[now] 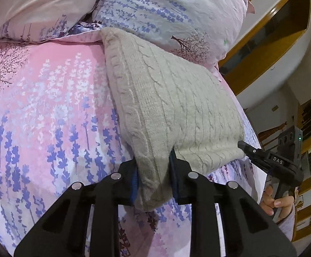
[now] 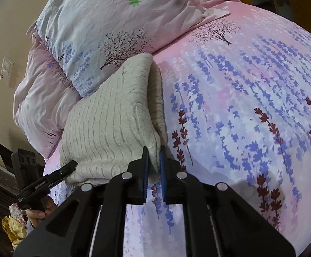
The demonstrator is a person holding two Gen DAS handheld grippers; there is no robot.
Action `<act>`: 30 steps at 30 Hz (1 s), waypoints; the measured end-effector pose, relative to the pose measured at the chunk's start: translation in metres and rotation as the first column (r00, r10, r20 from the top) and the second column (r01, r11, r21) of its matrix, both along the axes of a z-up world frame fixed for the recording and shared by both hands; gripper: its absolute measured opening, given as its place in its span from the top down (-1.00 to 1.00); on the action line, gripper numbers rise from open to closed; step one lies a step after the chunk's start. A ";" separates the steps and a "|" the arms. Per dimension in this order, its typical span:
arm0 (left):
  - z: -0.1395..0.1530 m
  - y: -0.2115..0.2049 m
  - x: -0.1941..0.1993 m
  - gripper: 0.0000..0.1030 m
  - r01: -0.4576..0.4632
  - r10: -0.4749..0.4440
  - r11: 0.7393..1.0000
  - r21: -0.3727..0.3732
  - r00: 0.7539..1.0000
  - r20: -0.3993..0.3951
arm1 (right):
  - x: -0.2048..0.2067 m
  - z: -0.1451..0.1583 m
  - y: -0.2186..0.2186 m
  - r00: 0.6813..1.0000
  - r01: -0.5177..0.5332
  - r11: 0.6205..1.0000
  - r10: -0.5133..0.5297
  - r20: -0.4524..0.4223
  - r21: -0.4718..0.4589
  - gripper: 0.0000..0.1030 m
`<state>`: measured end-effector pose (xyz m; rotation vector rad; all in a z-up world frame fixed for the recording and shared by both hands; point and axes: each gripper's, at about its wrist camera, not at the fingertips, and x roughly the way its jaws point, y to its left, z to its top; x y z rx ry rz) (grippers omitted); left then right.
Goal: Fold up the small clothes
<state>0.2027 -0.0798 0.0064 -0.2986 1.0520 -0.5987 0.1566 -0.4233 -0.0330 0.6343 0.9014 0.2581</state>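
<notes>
Left wrist view: left gripper (image 1: 153,171) clamped on the near corner of a grey cable-knit sweater (image 1: 166,98), which lies folded on a pink floral bedsheet (image 1: 48,107) with its far end against a pillow (image 1: 166,10); right gripper (image 1: 242,144) at the sweater's other near corner, tip buried in the knit, held by a hand (image 1: 277,201). Right wrist view: right gripper (image 2: 154,162) pinched shut on a fold of the sweater (image 2: 112,111), blue pads (image 2: 162,171) pressing the knit; left gripper (image 2: 73,164) tucked into the left corner, grip not discernible here.
</notes>
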 end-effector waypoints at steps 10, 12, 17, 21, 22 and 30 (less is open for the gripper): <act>0.022 0.012 0.002 -0.06 -0.038 0.038 0.999 -0.038 0.999 0.017 | 0.003 0.028 -0.008 0.998 0.050 0.999 -0.051 0.045 0.020 0.00; 0.032 0.024 0.008 -0.39 -0.092 0.095 0.994 -0.067 0.994 0.051 | 0.013 0.035 -0.018 0.996 0.066 0.996 -0.070 0.059 0.067 -0.05; 0.030 0.030 0.047 -0.44 -0.156 0.151 0.982 -0.102 0.987 -0.055 | 0.064 0.043 -0.013 0.999 0.033 0.994 -0.037 0.031 0.108 -0.14; 0.019 0.016 0.068 -0.46 -0.139 0.135 0.990 -0.036 0.986 -0.096 | 0.100 0.028 0.002 0.996 -0.009 0.998 0.015 -0.083 0.069 -0.40; 0.015 0.012 0.072 -0.48 -0.139 0.137 0.990 -0.015 0.986 -0.098 | 0.103 0.024 0.003 0.994 -0.013 0.998 0.019 -0.103 0.060 -0.41; 0.002 0.000 0.087 -0.50 -0.114 0.104 0.992 -0.063 0.985 -0.137 | 0.107 0.002 0.008 0.984 -0.080 0.982 0.105 -0.142 0.170 -0.35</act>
